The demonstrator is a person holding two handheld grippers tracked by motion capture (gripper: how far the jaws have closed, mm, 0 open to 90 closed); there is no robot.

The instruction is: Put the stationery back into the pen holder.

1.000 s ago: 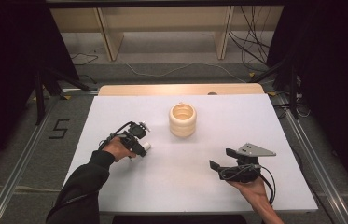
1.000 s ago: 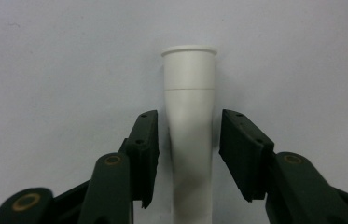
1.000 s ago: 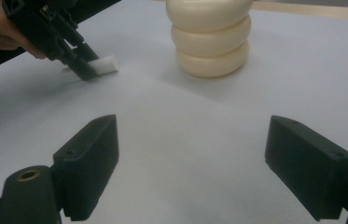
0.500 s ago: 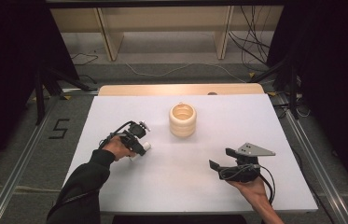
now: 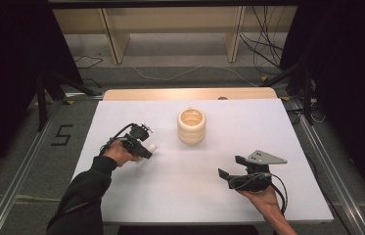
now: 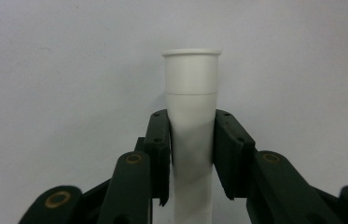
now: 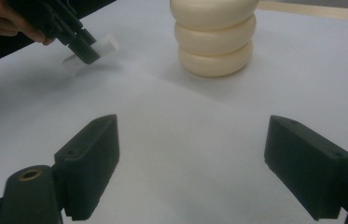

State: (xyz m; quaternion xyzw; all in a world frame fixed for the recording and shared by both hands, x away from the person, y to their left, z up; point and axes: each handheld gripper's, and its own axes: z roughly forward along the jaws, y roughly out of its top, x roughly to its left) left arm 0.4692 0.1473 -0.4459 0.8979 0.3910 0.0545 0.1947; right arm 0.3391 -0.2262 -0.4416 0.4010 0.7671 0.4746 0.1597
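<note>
A white plastic tube point(image 6: 191, 84) with a lipped end lies level between the jaws of my left gripper point(image 6: 191, 119), whose pads press on its sides. In the high view this left gripper point(image 5: 143, 148) sits at the table's left with the tube point(image 5: 150, 146) poking out toward the right, just above the surface. A cream ribbed ring-stack holder point(image 5: 191, 126) stands upright at the table's middle back. My right gripper point(image 5: 229, 166) rests low at the front right, jaws wide apart with nothing between them point(image 7: 195, 128), facing the holder point(image 7: 214, 37) and the tube point(image 7: 108, 43).
The white table top point(image 5: 194, 200) has a wooden strip point(image 5: 190, 93) along its far edge. Beyond it stand shelf legs point(image 5: 114, 44) and loose cables point(image 5: 268, 54) on the floor. A taped "5" point(image 5: 61, 134) marks the floor at left.
</note>
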